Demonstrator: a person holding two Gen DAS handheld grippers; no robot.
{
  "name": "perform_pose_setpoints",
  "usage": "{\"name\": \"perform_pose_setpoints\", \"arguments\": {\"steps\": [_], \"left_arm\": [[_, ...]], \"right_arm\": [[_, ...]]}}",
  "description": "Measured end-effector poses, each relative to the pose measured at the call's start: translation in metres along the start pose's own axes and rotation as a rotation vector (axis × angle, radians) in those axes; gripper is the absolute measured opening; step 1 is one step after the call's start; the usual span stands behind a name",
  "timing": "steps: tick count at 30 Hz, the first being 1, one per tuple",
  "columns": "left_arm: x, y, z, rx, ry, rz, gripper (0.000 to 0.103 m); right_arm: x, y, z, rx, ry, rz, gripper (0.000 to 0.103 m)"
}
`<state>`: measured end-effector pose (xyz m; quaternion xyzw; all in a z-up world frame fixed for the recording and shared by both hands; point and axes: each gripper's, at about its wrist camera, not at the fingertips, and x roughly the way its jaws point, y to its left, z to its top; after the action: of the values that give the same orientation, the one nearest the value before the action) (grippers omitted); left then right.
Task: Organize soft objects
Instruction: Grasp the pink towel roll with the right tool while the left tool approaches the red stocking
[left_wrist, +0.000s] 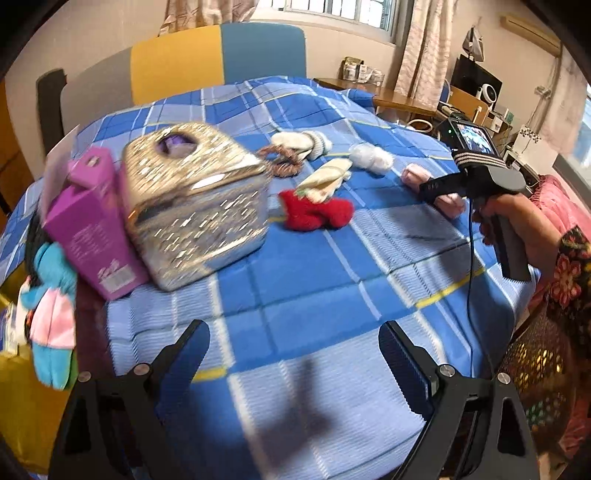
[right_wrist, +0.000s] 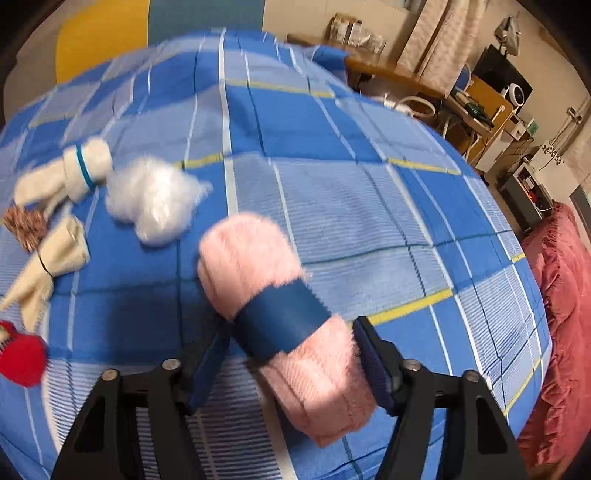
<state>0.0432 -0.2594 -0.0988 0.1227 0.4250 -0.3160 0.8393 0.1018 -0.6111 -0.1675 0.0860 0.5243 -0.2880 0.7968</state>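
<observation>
We list: pink fluffy roll with blue band, lying on the checked blue bedspread, our right gripper clamped across it; our left gripper spread wide, empty, near the gold basket.

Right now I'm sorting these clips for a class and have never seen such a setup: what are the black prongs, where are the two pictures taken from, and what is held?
There is no robot: a person holds a two-finger gripper in each hand, with a camera on each looking along its fingers.

The left camera shows the left gripper open and empty above a blue checked bedspread. It also shows the person's right hand holding the other tool.

On the bedspread lie a shiny gold basket, a purple box, a red fluffy piece, cream socks and white stuffing.

The right camera shows the right gripper with a pink yarn ball, wrapped in a blue band, between its pads, apparently gripped.
</observation>
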Motion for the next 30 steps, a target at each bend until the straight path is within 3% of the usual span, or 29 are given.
{"name": "perform_pose_setpoints", "arguments": {"steps": [4, 6, 16, 18, 23, 28, 30], "left_arm": [[0.017, -0.016, 0.022, 0.008, -0.006, 0.018, 0.095], [0.027, -0.027, 0.034, 0.029, -0.010, 0.042, 0.096], [0.085, -0.053, 0.088, 0.097, 0.019, 0.175, 0.096], [0.095, -0.053, 0.095, 0.095, 0.034, 0.201, 0.096], [0.117, -0.066, 0.102, 0.134, 0.062, 0.231, 0.097], [0.143, -0.079, 0.101, 0.197, 0.074, 0.304, 0.098], [0.147, -0.086, 0.096, 0.239, 0.058, 0.249, 0.091]], "right_arm": [[-0.004, -0.009, -0.002, 0.046, 0.002, 0.011, 0.046], [-0.006, -0.013, -0.002, 0.058, -0.001, 0.021, 0.043], [-0.012, -0.031, -0.004, 0.176, -0.025, 0.137, 0.040], [-0.019, -0.033, -0.004, 0.190, -0.053, 0.151, 0.040], [-0.050, -0.044, -0.001, 0.242, -0.221, 0.126, 0.040], [-0.060, -0.053, -0.001, 0.286, -0.273, 0.144, 0.040], [-0.059, -0.054, 0.000, 0.290, -0.270, 0.149, 0.040]]}}
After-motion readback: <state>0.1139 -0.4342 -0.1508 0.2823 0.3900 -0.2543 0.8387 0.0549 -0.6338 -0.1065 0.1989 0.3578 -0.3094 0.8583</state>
